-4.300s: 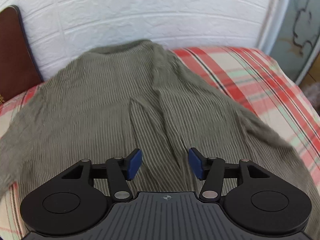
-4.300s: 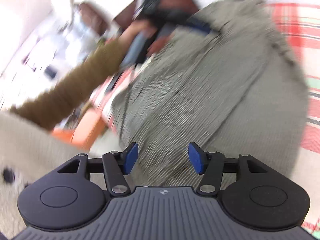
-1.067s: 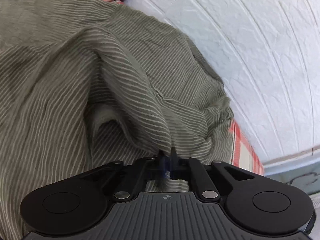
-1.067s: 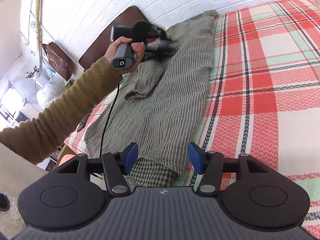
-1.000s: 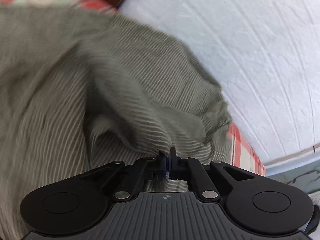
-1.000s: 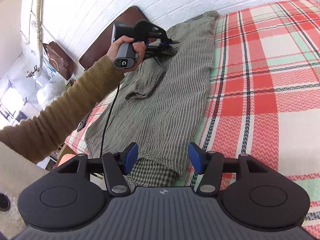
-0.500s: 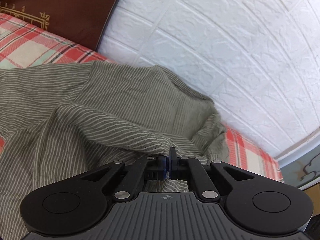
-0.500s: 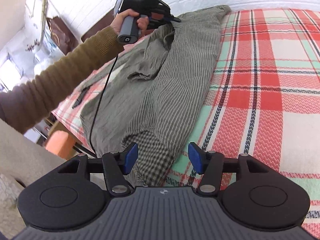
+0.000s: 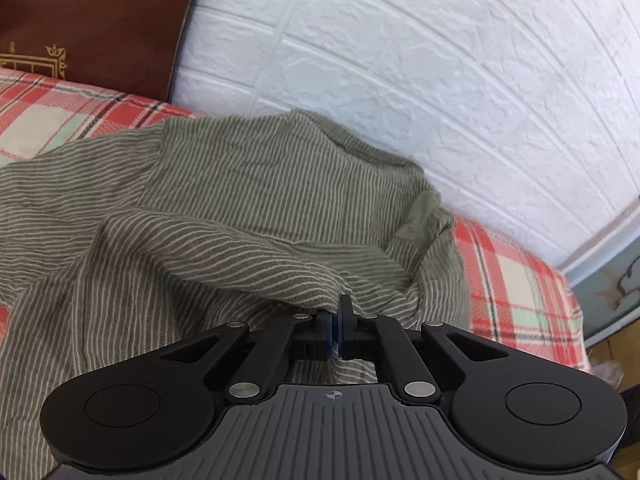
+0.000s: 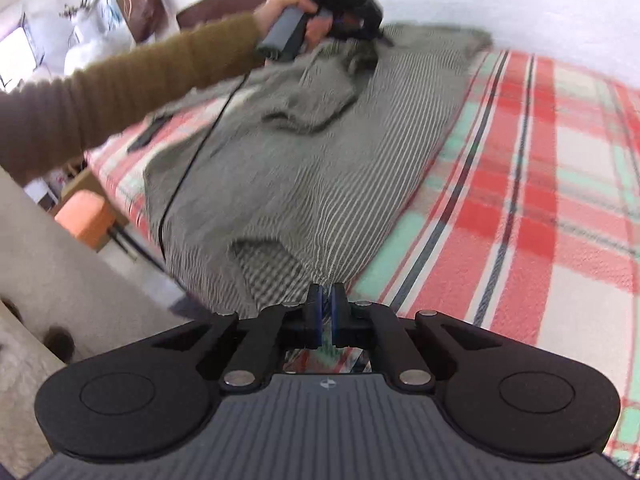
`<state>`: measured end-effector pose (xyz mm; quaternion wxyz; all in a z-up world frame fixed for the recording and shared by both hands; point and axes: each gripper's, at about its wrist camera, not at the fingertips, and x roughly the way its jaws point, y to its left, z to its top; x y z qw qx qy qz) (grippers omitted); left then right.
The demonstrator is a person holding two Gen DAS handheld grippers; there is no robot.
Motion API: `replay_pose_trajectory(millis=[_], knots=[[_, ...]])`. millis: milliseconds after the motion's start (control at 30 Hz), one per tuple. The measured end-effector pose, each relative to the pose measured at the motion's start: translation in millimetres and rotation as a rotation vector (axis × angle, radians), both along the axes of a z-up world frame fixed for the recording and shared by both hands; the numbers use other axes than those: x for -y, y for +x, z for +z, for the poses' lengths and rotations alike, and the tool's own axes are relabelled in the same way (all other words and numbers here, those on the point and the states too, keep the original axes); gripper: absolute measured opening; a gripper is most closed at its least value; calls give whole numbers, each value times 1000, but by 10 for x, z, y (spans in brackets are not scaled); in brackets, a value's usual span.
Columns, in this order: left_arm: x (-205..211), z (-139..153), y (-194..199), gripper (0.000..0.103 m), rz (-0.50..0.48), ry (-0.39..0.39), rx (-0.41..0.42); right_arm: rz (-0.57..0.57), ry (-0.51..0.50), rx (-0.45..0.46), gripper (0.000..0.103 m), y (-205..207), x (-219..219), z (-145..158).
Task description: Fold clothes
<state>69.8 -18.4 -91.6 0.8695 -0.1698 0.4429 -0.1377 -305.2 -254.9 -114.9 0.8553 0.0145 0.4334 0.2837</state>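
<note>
Shirt (image 9: 248, 200): striped, clamped by left gripper (image 9: 338, 322) and right gripper (image 10: 325, 312).
Surface: plaid blanket (image 10: 540, 184) beneath jaws.
Room: white brick wall (image 9: 400, 60) ahead.

Open plaid blanket (image 10: 540, 184) stretches bare to the right of the striped garment (image 10: 288, 168), leaving wide room for a gripper to pass. Along the far edge the white brick-pattern wall (image 9: 420, 72) and dark headboard (image 9: 100, 20) close off the way. A sleeved arm (image 10: 132, 76) and trailing black cable (image 10: 192, 160) cross the garment's left side.
</note>
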Motion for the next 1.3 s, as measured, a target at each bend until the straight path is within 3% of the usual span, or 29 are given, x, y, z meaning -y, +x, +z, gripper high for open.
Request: replay_pose_trajectory(millis=[33, 67, 100, 167, 233, 267, 367, 500, 700, 833, 900, 967, 1033, 1100, 1300], knots=[[16, -33, 5, 0, -10, 10, -10, 4, 7, -10, 7, 33, 20, -9], [28, -62, 4, 6, -20, 17, -17, 9, 14, -21, 8, 65, 41, -17], [24, -78, -13, 18, -28, 20, -16, 9, 31, -28, 11, 102, 78, -4], [12, -107, -48, 24, -42, 22, -13, -23, 106, -18, 23, 218, 254, 168], [-31, -104, -73, 24, -37, -10, 0, -91, 152, 51, 55, 405, 441, 423], [-51, -104, -81, 28, -31, -30, 5, -128, 162, 91, 61, 548, 509, 553], [-91, -133, -86, 48, -3, -81, 8, -179, 177, 167, 62, 1125, 592, 866], [-96, -224, -92, 51, -3, -113, -5, -239, 126, 207, 64, 2224, 419, 951], [-126, -325, -74, 53, 7, -155, 8, -391, 51, 155, 65, 3789, 230, 588], [-110, -342, -21, 53, -6, -174, 22, -432, 72, 89, 65, 4358, 144, 353], [-102, -351, 6, 51, -12, -184, 30, -401, 20, 70, 65, 4494, 42, 265], [-94, -359, 33, 50, -18, -193, 37, -379, -55, 70, 62, 4555, -38, 221], [-86, -368, 59, 27, -25, -202, 45, -406, -54, 58, 5, 4593, 63, 189], [-77, -376, 84, 18, -31, -210, 52, -433, -53, 46, 4, 4632, 164, 158], [-5, -389, 114, 18, -47, -187, 71, -515, -49, 10, 4, 4747, 466, 63]])
